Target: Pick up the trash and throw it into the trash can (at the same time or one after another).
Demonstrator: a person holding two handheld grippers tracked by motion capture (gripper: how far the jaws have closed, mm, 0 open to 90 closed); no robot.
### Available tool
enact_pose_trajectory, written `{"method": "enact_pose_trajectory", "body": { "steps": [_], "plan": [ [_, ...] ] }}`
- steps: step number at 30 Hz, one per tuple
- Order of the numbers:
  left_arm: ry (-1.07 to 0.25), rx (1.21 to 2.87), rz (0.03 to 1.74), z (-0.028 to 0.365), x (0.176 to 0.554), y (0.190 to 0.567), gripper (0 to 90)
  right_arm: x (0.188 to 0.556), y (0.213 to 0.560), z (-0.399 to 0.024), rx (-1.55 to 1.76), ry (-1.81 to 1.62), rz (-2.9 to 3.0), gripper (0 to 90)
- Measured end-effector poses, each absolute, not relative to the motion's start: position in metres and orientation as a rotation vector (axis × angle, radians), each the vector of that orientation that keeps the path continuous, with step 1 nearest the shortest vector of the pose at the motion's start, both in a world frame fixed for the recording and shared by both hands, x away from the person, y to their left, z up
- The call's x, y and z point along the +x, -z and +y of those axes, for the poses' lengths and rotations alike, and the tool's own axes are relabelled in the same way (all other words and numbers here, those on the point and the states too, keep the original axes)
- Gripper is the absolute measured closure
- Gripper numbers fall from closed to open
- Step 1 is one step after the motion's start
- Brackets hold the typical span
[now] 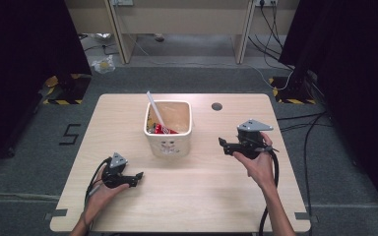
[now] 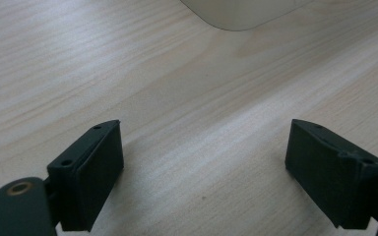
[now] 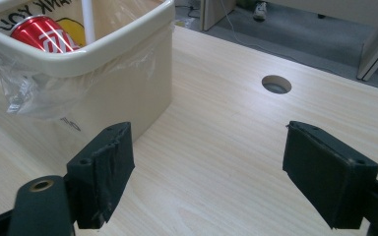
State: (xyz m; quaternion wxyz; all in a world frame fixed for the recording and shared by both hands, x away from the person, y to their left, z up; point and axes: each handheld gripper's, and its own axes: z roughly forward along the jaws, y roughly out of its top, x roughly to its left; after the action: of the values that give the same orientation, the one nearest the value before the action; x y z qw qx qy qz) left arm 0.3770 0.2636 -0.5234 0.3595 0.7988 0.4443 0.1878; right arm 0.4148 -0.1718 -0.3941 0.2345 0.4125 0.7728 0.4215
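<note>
A cream square bin lined with a clear plastic bag stands at the middle of the wooden table. Inside it lie a red drink can and a white straw-like stick that leans out to the upper left. The right gripper view brings the bin, the can and the stick close up on its left. My left gripper rests low at the front left, open, with bare wood between its jaws. To the bin's right my right gripper is open and holds nothing.
A round cable hole lies in the table behind the right gripper. Cables trail from both grippers toward the front edge. Desk legs, floor cables and a crumpled bag lie on the floor beyond the table's far edge.
</note>
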Motion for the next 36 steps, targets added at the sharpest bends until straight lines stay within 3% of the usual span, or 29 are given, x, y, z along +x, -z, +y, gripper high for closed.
{"method": "enact_pose_trajectory", "body": {
  "steps": [36],
  "plan": [
    [-0.485, 2.06, 1.146, 0.263, 0.377, 0.523, 13.6, 0.392, 0.434, -0.186, 1.163, -1.06, 2.162, 19.4]
  ]
}}
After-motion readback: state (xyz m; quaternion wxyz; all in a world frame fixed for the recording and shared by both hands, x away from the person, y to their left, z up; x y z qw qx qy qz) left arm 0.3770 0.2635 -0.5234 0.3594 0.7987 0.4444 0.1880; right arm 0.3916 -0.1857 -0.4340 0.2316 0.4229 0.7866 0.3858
